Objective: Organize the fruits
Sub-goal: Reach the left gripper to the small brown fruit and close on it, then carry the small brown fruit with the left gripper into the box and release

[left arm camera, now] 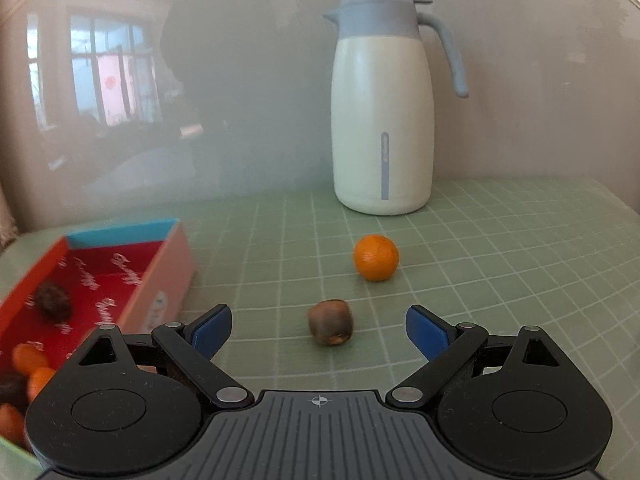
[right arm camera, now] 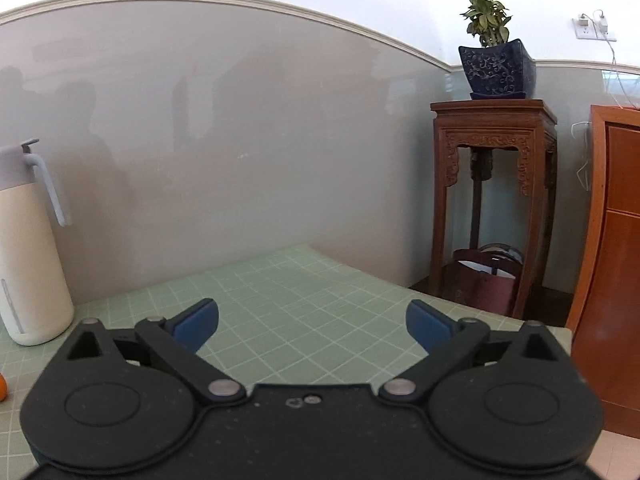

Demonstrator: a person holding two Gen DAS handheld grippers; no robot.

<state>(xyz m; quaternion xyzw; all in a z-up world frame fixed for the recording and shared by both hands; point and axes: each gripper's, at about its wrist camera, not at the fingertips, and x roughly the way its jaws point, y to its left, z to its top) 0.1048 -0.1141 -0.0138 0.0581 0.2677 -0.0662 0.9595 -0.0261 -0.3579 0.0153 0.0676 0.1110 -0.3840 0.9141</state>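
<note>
While both fingers spread empty, left gripper (left arm camera: 319, 330) faces brown fruit (left arm camera: 331, 322); orange (left arm camera: 376, 257) beyond.

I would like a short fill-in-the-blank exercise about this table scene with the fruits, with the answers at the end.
1. The left gripper is open, and the fruit just ahead of it is the ______ one.
2. The orange lies between that fruit and the cream ______.
3. The fruits already collected lie in a box whose inside is ______.
4. Between the fingers of the right gripper there is ______.

Answers: brown; jug; red; nothing
</note>
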